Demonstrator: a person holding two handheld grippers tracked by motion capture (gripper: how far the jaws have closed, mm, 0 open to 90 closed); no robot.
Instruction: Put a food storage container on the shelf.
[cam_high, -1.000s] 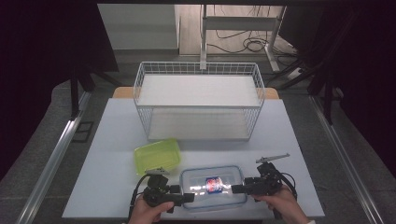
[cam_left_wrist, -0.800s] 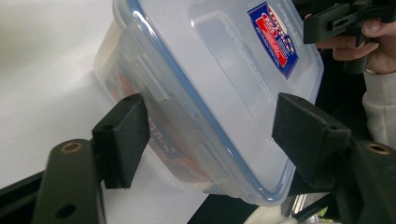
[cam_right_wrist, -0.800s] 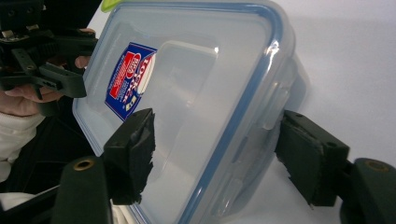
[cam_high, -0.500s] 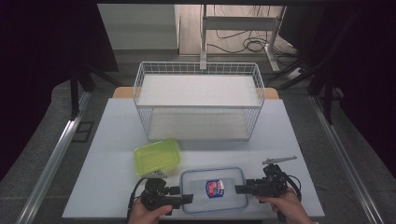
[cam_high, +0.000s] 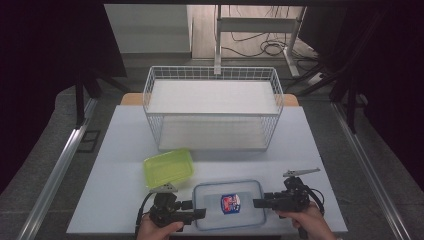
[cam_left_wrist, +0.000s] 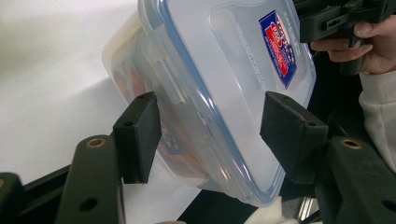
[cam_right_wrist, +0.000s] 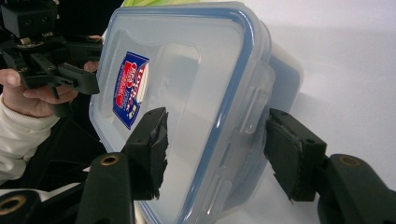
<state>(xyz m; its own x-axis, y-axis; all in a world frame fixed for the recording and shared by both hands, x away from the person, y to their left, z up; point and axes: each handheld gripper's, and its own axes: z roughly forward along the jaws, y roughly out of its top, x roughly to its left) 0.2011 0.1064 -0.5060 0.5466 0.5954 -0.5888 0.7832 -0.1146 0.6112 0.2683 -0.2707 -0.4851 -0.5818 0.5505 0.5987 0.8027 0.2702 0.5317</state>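
In the high view, a clear lidded container (cam_high: 229, 204) is seen on the surface's near edge, before the wire basket (cam_high: 213, 107). The left hand-held gripper (cam_high: 199, 214) and right hand-held gripper (cam_high: 259, 203) have been closing on its ends.

In the left gripper view, one pad touches while the other stands apart.

In the right gripper view, gaps remain; the smooth lid may slip. The green lid (cam_high: 168, 167) lies behind.

One clear food box (cam_high: 229, 204) with a blue-edged lid, one green container (cam_high: 168, 168) and one white wire basket (cam_high: 213, 107) sit on one table (cam_high: 125, 150). Two hands (cam_high: 159, 231) hold two black grippers (cam_high: 200, 214).
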